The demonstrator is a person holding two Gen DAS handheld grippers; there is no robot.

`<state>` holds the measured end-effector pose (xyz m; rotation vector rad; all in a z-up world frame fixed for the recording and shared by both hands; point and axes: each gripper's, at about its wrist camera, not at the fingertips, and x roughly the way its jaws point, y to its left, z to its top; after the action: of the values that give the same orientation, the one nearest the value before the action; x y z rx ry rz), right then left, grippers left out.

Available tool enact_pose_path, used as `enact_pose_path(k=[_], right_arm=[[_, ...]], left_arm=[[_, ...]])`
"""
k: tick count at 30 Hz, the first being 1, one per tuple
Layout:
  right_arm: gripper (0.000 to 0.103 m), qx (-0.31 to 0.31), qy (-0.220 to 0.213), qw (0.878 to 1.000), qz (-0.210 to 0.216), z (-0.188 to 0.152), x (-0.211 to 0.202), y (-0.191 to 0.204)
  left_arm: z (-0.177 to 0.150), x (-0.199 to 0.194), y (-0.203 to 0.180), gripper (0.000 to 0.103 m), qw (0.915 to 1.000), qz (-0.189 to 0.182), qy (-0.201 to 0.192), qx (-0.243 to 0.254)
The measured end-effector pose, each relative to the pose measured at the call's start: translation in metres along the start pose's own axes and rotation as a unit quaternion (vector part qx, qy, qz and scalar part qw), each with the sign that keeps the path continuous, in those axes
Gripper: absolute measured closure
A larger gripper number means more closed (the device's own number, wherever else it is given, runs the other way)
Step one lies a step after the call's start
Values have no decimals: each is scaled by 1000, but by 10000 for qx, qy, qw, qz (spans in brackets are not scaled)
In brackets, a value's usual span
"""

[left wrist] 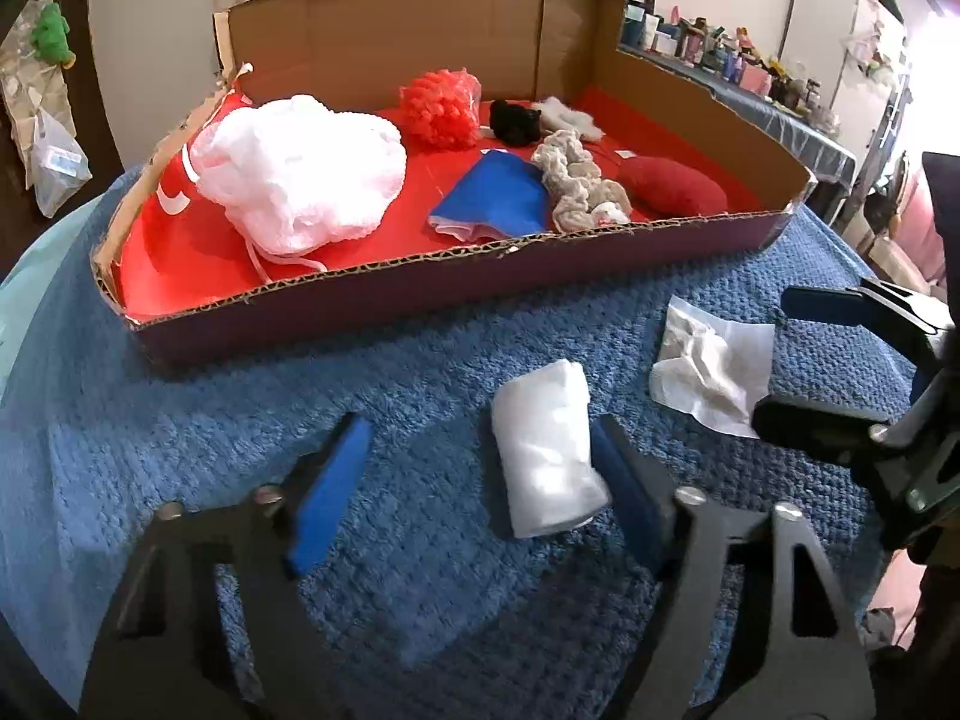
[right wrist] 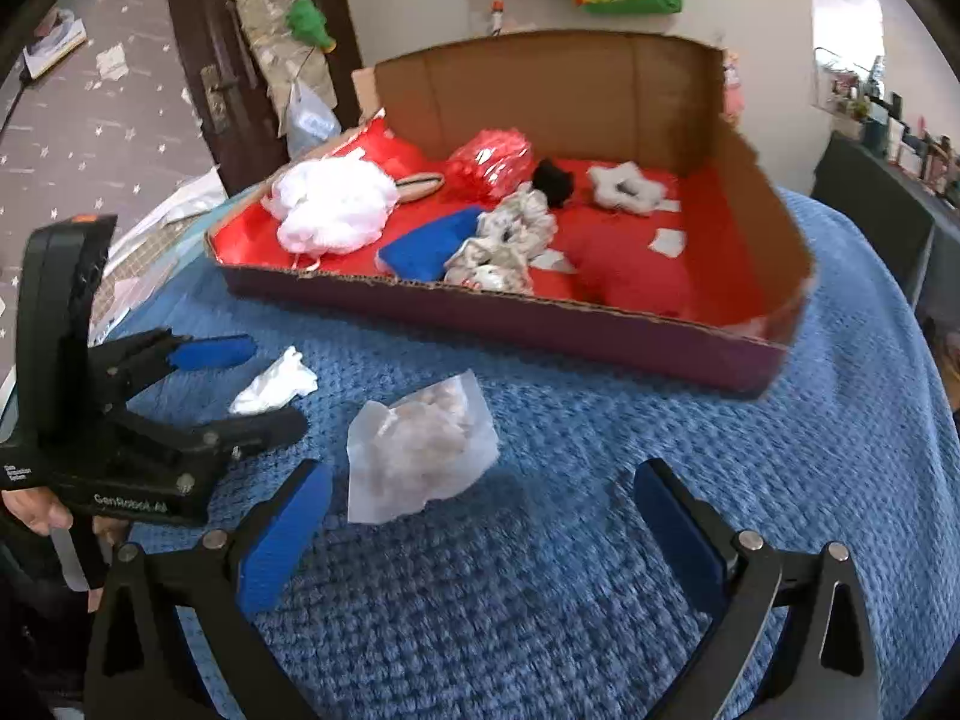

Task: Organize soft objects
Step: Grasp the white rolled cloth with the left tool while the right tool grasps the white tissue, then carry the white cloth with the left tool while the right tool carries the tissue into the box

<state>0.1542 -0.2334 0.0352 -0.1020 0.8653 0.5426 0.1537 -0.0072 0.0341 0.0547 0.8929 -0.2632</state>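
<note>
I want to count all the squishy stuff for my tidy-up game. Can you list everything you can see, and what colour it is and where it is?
cardboard box: 1, brown with red lining, at the back of the blanket
fluffy puff: 1, white, box left
mesh puff: 1, red-orange, box back
black piece: 1, black, box back middle
white tuft: 1, white, beside the black piece
blue cloth: 1, blue, box front
patterned cloth: 1, pale, scrunched, right of the blue cloth
red cushion: 1, red, box right
white roll: 1, white, on the blanket between the left fingers
crumpled tissue: 1, white, on the blanket
blanket: 1, blue, under everything
left gripper: 1, black with blue pads, open
right gripper: 1, black with blue pads, open
</note>
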Motion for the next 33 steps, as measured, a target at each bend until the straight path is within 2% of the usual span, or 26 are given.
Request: enact_pose_path(k=[4, 5, 7, 9, 11, 12, 14, 22, 33], right_arm=[[1, -221, 144, 9996, 24, 5, 11, 8], [5, -314, 162, 9994, -9, 7, 13, 12], [13, -438, 174, 9989, 0, 9, 16, 17], [38, -563, 217, 9982, 41, 11, 21, 23], [50, -651, 264, 9975, 23, 10, 24, 27], [61, -669, 210, 9975, -21, 9, 21, 28], [71, -504, 57, 9987, 108, 8, 14, 23], [73, -91, -472, 9988, 60, 5, -19, 19], [73, 48, -509, 9986, 125, 2, -24, 22]], left_arm=[[0, -2, 1, 51, 9998, -214, -33, -24], [0, -3, 1, 54, 9996, -272, -43, -9], [0, -3, -1, 69, 9993, -364, -56, 26], [0, -4, -2, 74, 9986, -515, -74, 23], [0, -6, -3, 78, 9985, -531, -142, 24], [0, -7, -3, 83, 9980, -617, -162, 10], [1, -11, -3, 83, 9962, -854, -174, -49], [4, -34, -11, 83, 9951, -829, -501, 184], [1, -38, -10, 83, 9948, -868, -501, 179]])
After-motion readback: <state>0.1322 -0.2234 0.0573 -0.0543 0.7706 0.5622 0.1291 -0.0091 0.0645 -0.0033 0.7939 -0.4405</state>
